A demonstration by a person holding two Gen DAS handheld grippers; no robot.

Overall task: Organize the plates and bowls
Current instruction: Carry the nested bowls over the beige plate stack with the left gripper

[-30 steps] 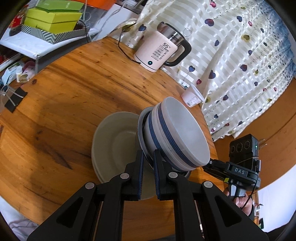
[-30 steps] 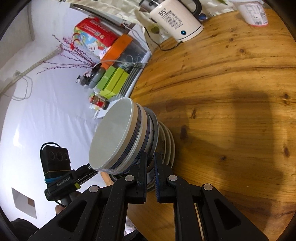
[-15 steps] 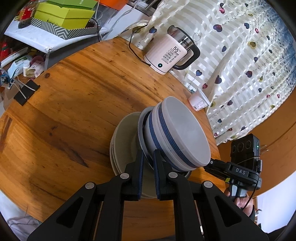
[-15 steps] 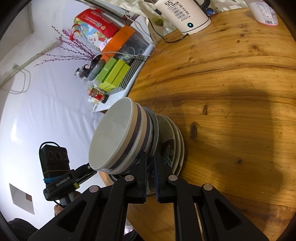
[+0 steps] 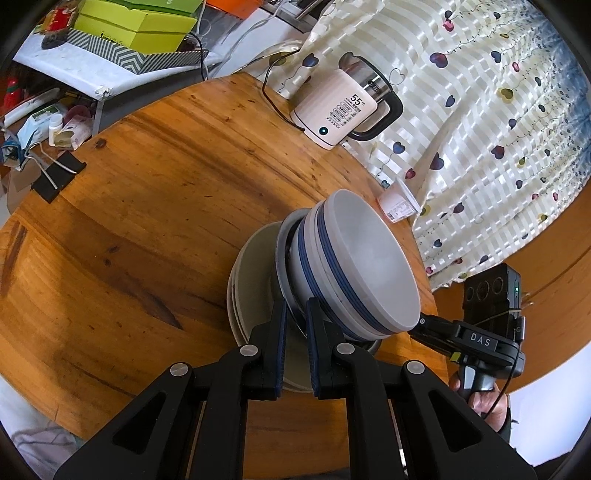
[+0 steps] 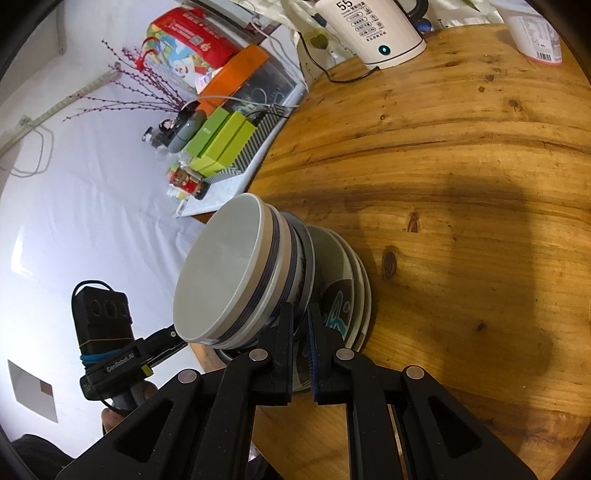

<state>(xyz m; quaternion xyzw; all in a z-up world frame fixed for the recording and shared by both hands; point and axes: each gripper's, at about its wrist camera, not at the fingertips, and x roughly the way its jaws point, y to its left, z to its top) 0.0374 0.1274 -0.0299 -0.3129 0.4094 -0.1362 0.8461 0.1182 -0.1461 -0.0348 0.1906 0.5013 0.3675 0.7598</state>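
A stack of grey bowls with blue bands (image 5: 354, 269) sits on a stack of pale plates (image 5: 255, 266) on the round wooden table (image 5: 147, 206). My left gripper (image 5: 295, 314) is shut on the rim of the lowest bowl from one side. My right gripper (image 6: 301, 321) is shut on the same bowl rim from the opposite side; the bowls (image 6: 236, 273) and the plates (image 6: 347, 280), the top one with a dark blue pattern, show there too. Each gripper's body shows in the other's view.
A white electric kettle (image 5: 340, 107) with its cord stands at the table's far edge, a small white cup (image 5: 399, 203) beside the heart-print curtain. Green boxes (image 5: 136, 26) and clutter sit on a side shelf. A black binder clip (image 5: 55, 173) lies at the table's left edge.
The bowls and plates, held between both grippers, have shifted across the table towards its edge, away from the kettle. Both grips stay shut.
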